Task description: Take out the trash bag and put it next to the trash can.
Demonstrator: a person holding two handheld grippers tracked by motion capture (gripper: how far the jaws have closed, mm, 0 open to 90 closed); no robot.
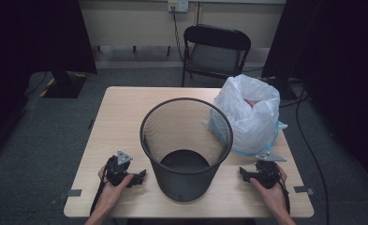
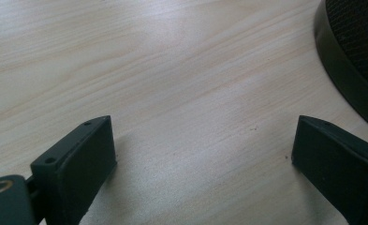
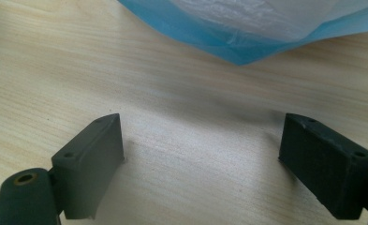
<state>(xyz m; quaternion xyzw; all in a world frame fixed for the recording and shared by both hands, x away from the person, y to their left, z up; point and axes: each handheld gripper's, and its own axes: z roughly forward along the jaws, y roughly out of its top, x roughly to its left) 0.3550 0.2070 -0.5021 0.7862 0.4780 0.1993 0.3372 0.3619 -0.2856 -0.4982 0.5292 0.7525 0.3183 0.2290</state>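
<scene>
A black mesh waste bin (image 1: 186, 145) stands upright in the middle of the light wooden table (image 1: 121, 112). Behind it to the right sits a white plastic bag (image 1: 251, 115) with a blue lower edge and something red inside. My left gripper (image 1: 140, 176) rests low on the table left of the bin, jaws wide apart with bare wood between them (image 2: 202, 140); the bin's base (image 2: 345, 79) shows at the right. My right gripper (image 1: 243, 173) sits right of the bin, open, nothing between its jaws (image 3: 200, 145), with the bag's blue edge (image 3: 238, 47) just ahead.
A black folding chair (image 1: 215, 51) stands beyond the far table edge. Cables run across the grey floor at the right (image 1: 308, 140). Dark curtains flank both sides. Tape marks lie on the floor near the table's front corners (image 1: 74, 192).
</scene>
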